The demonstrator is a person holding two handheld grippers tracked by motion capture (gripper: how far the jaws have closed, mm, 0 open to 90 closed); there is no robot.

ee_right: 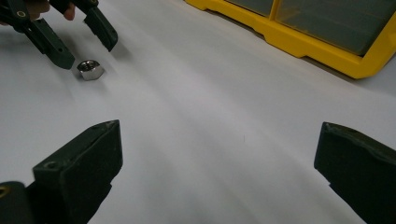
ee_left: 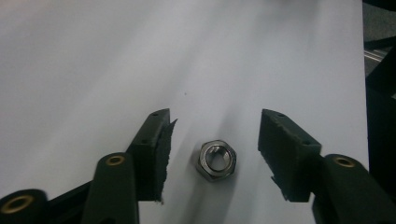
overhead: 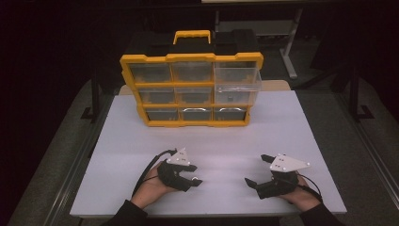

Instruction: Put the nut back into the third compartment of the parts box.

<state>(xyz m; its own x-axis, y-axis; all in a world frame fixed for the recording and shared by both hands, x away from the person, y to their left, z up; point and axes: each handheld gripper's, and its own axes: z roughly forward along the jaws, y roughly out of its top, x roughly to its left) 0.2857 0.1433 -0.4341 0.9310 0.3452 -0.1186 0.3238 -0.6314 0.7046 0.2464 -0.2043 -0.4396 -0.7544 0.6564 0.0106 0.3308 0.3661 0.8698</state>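
The room around the white surface [overhead: 235, 136] lies in near darkness in the high view, while the surface itself is evenly lit from above; the picture is soft and grainy; in the left gripper view glare washes out the far surface, and the nut [ee_left: 216, 160] casts a faint shadow; in the right gripper view the near fingers [ee_right: 79, 175] are blurred.

My left gripper [ee_left: 212, 154] straddles the small steel hex nut [ee_left: 216, 160] on the white table [ee_left: 93, 70]; the yellow plastic drawer organiser [overhead: 190, 89] stands behind.
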